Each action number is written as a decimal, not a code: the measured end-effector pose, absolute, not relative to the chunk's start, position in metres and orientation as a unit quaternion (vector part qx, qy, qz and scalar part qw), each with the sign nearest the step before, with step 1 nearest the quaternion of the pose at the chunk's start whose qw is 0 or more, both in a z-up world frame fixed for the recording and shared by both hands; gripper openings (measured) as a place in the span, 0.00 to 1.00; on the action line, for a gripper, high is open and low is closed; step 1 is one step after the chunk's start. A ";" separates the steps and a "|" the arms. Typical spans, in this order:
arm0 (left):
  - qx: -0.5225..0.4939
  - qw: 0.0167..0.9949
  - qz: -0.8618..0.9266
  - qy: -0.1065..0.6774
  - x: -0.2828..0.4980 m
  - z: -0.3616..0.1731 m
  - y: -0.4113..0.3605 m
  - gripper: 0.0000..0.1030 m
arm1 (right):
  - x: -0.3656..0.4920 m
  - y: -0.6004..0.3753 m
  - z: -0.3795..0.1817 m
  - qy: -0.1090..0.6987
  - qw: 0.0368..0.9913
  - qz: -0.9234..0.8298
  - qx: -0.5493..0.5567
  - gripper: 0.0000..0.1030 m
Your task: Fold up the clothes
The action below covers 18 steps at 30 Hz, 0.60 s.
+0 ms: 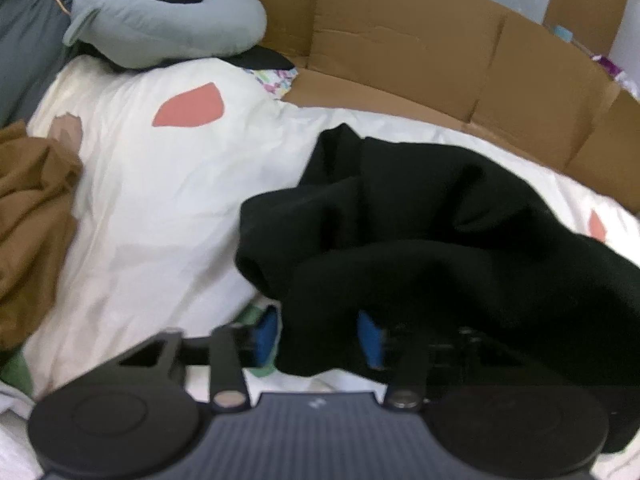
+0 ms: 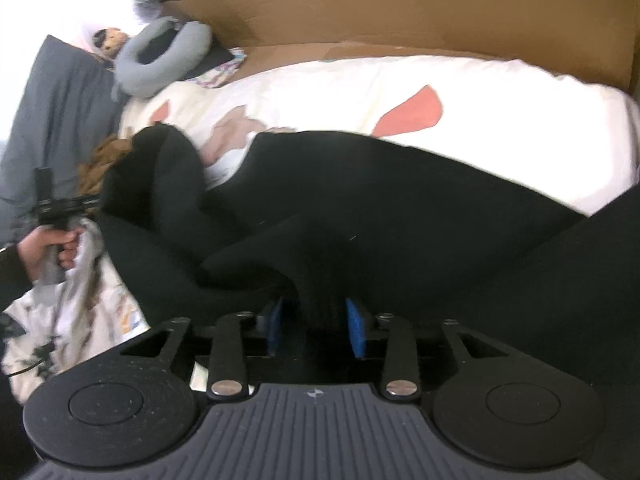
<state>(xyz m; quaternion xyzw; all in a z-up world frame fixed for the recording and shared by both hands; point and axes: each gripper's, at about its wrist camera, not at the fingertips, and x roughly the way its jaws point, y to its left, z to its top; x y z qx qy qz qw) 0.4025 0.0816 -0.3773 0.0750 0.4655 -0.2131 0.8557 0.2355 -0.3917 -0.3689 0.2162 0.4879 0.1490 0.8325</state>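
Black garment [image 1: 440, 220] lies bunched on the bed [image 1: 168, 200], on the white cover w/ pink patches, along the near edge and running toward the side lined w/ cardboard [image 1: 400, 48]. Not flat yet, lots of folds, one tube-like end (sleeve or leg, can't tell which) pointing toward the bed's middle.

Left gripper [image 1: 320, 340]: fingers [image 1: 268, 336] part open, a flap of the black cloth hangs between the blue pads. Pads don't look pressed on it, gap visible on the left side, so I read it as apart w/ cloth in between, not clamped. Frame is blurred, so low confidence.

Right gripper [image 2: 316, 320]: fingers [image 2: 356, 328] apart too, a ribbed bit of the garment (cuff or hem prob) sits between the pads w/ daylight either side. Reads as not gripping.

Right view also shows the person's hand [image 2: 52, 250] holding the left gripper's handle at the garment's far end, so both grippers sit at opposite ends of the same piece. Makes sense: two ends held = can stretch and lay it flat before folding.

Brown garment [image 1: 32, 208] heaped at the bed's left edge, prob waiting its turn. Grey U-pillow [image 1: 168, 28] at the far corner, out of the way.

Judgement: early stage, still spreading/arranging, no fold made. Next needs a firm pinch on an edge, not on a bunched layer, else cloth slips.
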 end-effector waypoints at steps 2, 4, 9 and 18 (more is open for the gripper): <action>0.078 0.854 -0.216 0.467 0.400 -0.375 0.083 0.23 | 0.230 -0.389 -0.371 0.491 0.828 0.160 0.218 0.38; 0.070 0.850 -0.223 0.472 0.398 -0.371 0.087 0.13 | 0.227 -0.383 -0.374 0.497 0.825 0.166 0.211 0.36; 0.047 0.846 -0.228 0.480 0.382 -0.348 0.102 0.11 | 0.223 -0.373 -0.370 0.509 0.820 0.170 0.199 0.06; 0.020 0.842 -0.238 0.483 0.310 -0.270 0.147 0.07 | 0.195 -0.365 -0.320 0.509 0.816 0.203 0.184 0.05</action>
